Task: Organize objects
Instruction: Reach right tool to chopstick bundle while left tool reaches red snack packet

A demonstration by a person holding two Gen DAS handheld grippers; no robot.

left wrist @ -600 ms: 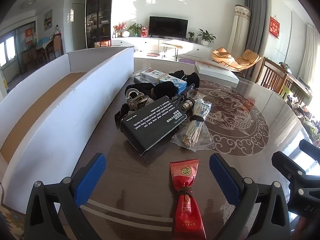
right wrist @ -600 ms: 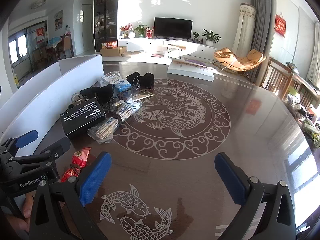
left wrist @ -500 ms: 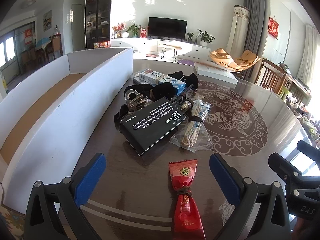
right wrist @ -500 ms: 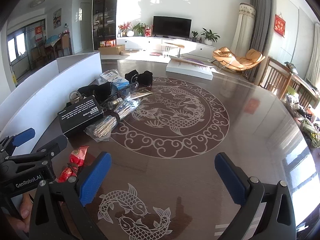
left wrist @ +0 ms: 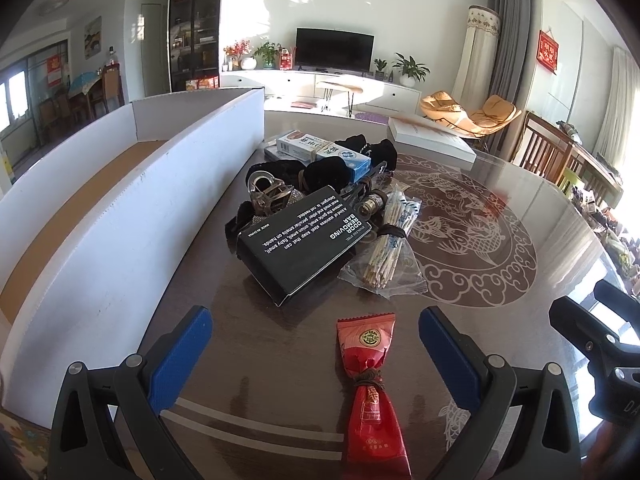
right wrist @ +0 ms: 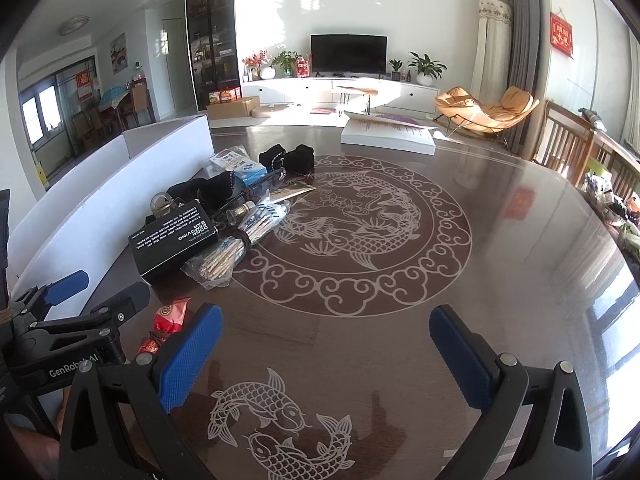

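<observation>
Item: red sachet [left wrist: 370, 384], lying flat on desk [left wrist: 248, 352], near edge, between left gripper [left wrist: 316, 344] fingers, spread wide, unladen. Right gripper [right wrist: 326, 350] likewise agape over bare desk. Risk: thin wrapper skids on gloss; white box [left wrist: 132, 216] sits left.

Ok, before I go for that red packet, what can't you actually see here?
- Red packet: bottom end cut off by the left wrist view's lower edge; in the right wrist view the left gripper partly hides it.
- White box: its near end runs out of frame, so I can't see all of its inside.
- Black cloth items: the black box covers them; count unclear.
</observation>
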